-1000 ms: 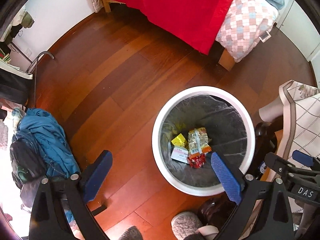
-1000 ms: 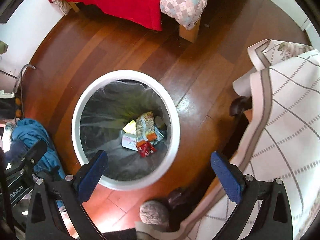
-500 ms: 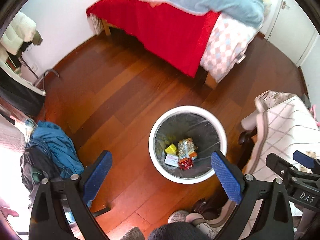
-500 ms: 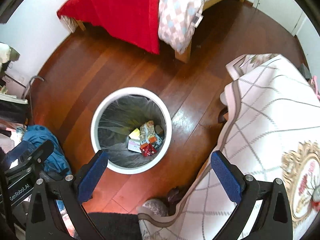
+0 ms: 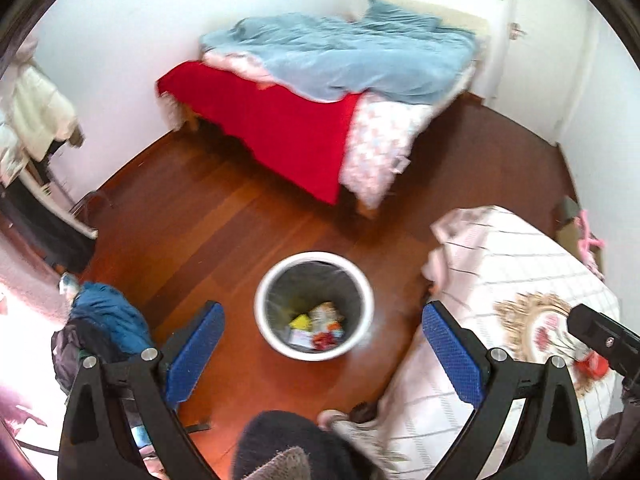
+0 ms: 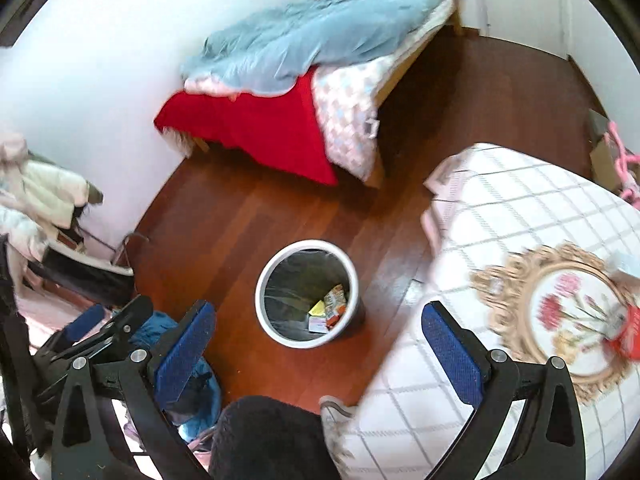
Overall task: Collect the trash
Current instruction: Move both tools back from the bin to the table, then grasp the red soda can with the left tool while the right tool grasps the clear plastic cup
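A white round bin (image 5: pixel 264 312) with a dark liner stands on the wooden floor, well below both grippers; it also shows in the right wrist view (image 6: pixel 262 300). Inside lie several wrappers (image 5: pixel 316 326), yellow, white and red, also seen in the right wrist view (image 6: pixel 326 312). My left gripper (image 5: pixel 322 352) is open and empty, high above the bin. My right gripper (image 6: pixel 316 346) is open and empty too. A red packet (image 6: pixel 626 338) lies on the table at the right; it also shows in the left wrist view (image 5: pixel 596 364).
A table with a white checked cloth (image 6: pixel 520 216) fills the right. A bed with red and blue covers (image 5: pixel 320 92) stands at the back. A pile of blue clothes (image 5: pixel 108 316) lies on the floor at the left. A clothes rack (image 6: pixel 36 200) stands by the wall.
Both grippers have risen far above the bin, which now looks much smaller. The whole bed and the table top have come into view. Both stay open and empty.
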Motion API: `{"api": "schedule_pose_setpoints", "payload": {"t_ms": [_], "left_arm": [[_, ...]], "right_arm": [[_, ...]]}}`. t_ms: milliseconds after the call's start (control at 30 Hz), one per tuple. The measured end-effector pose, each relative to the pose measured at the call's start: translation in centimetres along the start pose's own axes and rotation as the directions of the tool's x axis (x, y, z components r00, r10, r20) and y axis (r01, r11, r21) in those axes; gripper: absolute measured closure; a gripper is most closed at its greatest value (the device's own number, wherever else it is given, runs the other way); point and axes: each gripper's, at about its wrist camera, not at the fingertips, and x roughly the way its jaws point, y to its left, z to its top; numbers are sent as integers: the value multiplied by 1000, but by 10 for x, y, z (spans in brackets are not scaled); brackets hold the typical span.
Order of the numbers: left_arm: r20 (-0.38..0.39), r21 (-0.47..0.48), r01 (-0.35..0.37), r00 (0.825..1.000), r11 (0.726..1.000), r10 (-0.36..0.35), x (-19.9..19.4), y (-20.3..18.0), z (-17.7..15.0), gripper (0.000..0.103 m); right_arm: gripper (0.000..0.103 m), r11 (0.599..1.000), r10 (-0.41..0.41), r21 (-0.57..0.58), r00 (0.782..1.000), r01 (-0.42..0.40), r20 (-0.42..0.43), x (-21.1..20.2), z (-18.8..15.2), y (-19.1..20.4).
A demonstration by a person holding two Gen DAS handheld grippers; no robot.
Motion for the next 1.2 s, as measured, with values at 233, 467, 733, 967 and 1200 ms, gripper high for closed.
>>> {"api": "schedule_pose_setpoints", "payload": {"t_ms": [233,467,733,967,1200], "left_arm": [[-96,136,119,990,983,-107,28,-132,-40,2],[-258,256,288,940,923,-221,57,-288,-74,2],[-434,271,461,842,845,-320,82,-410,-93,3],[-479,370,485,830,793,-284,107,-469,-117,41],[-418,388,486,850,783,-320,97,-471,-111,73]], "right_arm": [[0,960,-237,147,971,239,-32,-63,-37,-143],[1,802,-370,471,924,367,-90,-109,-83,-341],[31,675,-304,677,946,295,-109,-98,-111,-478],[31,677,-245,695,965,242,-97,-72,-116,-510],[32,692,-202,687,973,220,-108,-49,-117,-518]]}}
